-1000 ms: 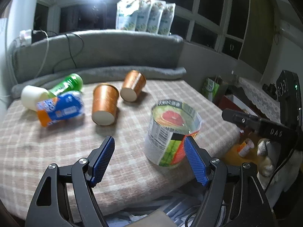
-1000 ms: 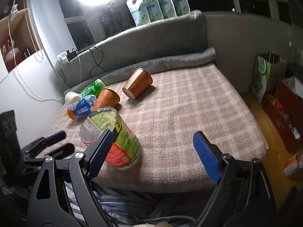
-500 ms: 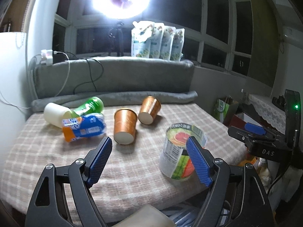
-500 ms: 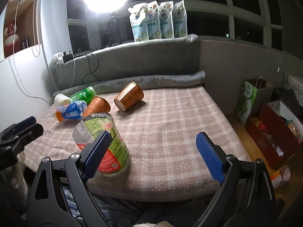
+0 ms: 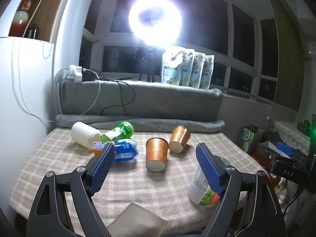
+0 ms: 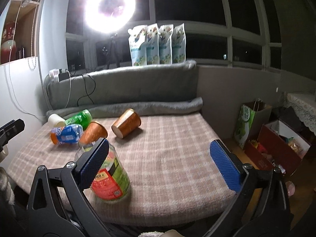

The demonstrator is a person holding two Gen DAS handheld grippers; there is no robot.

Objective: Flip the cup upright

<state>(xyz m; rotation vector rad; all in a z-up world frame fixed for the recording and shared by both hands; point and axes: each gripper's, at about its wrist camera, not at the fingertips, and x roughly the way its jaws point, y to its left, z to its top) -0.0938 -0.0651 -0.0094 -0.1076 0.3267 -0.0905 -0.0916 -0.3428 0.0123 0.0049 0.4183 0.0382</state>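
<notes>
Two copper cups lie on their sides on the checked blanket: a near one (image 5: 157,154) (image 6: 92,133) and a far one (image 5: 179,142) (image 6: 126,123), bottoms toward me. A green labelled cup (image 5: 201,185) (image 6: 109,177) stands upright near the front edge. A white cup (image 5: 84,135) (image 6: 55,120) lies at the back left. My left gripper (image 5: 156,169) is open and empty, back from the cups. My right gripper (image 6: 164,165) is open and empty, its left finger in front of the green labelled cup.
A green bottle (image 5: 120,131) and a blue bottle (image 5: 122,151) lie by the white cup. A grey cushion roll (image 5: 138,124) lines the back. Boxes and bags (image 6: 276,142) stand on the floor to the right. A ring light (image 5: 155,20) glares above.
Both grippers have pulled back and tilted up from the green labelled cup. The view now takes in more of the window and the light. The cups have not moved.
</notes>
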